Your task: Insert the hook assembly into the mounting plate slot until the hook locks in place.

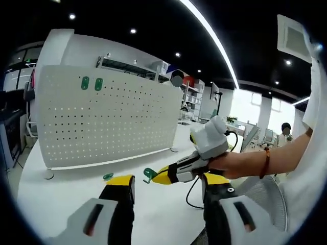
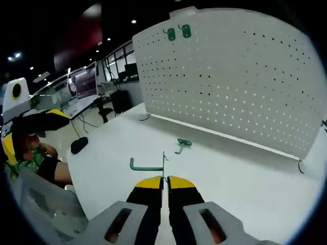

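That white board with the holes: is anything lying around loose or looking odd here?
One green hook lies loose on the table before the pegboard, while two hooks already hang up there. The right gripper pinches another hook. Nothing looks damaged.

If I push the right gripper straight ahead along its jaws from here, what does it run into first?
Probably the loose green hook lying on the white table, then the pegboard behind. The right gripper already pinches another green hook; depth is uncertain.

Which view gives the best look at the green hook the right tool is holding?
The right gripper view: the green hook sits just above the right tool, its whole bent shape clear against the white table. In the left gripper view the hook is just a small green tip poking from that tool.
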